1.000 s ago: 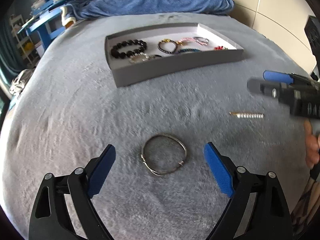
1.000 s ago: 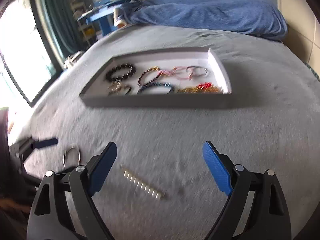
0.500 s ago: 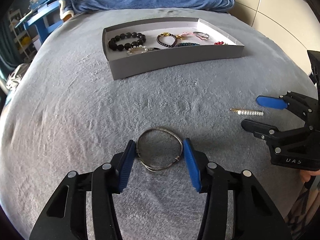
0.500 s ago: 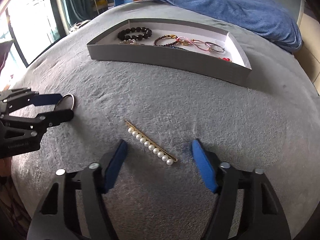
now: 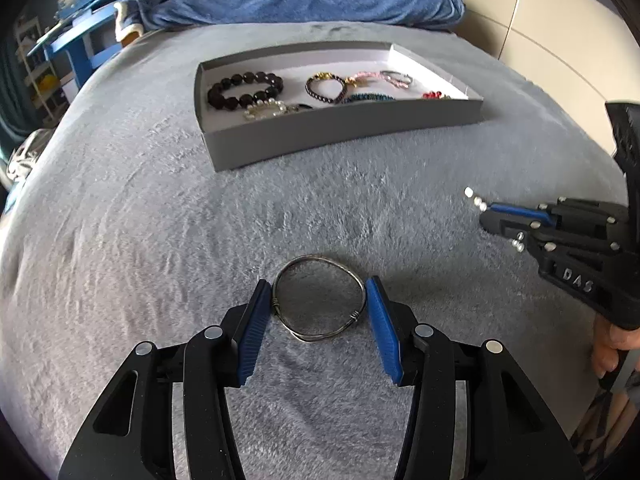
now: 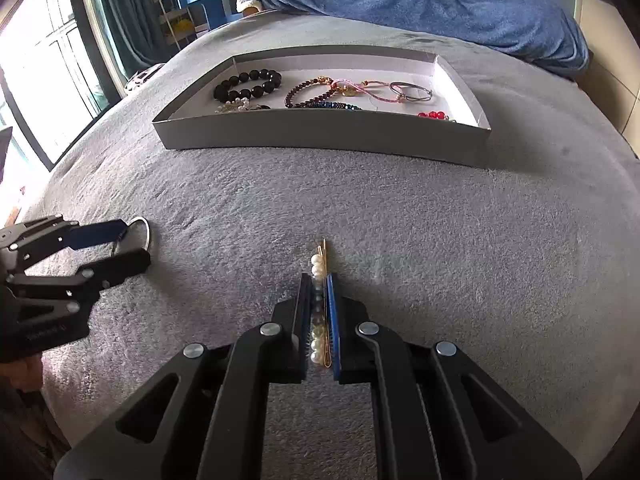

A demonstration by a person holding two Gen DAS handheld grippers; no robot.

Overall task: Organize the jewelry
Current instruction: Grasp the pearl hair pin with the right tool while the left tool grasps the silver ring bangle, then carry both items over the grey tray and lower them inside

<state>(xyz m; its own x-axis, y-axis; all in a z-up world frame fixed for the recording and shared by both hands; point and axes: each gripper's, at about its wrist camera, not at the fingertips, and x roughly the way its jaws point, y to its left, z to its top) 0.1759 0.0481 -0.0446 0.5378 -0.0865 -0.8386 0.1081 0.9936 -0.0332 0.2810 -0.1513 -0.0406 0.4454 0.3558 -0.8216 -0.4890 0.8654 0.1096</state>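
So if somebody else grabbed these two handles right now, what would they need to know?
Left gripper: jaws touching both sides of the wire bangle, which lies on the grey blanket.
Right gripper: jaws shut on the pearl hair pin.
Grey tray: already holds several bracelets, including a black bead bracelet.
Left to do: carry bangle and pin into the tray.

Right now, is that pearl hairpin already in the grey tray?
No, out. The pearl hairpin sits pinched between the right gripper's jaws over the blanket, short of the tray.
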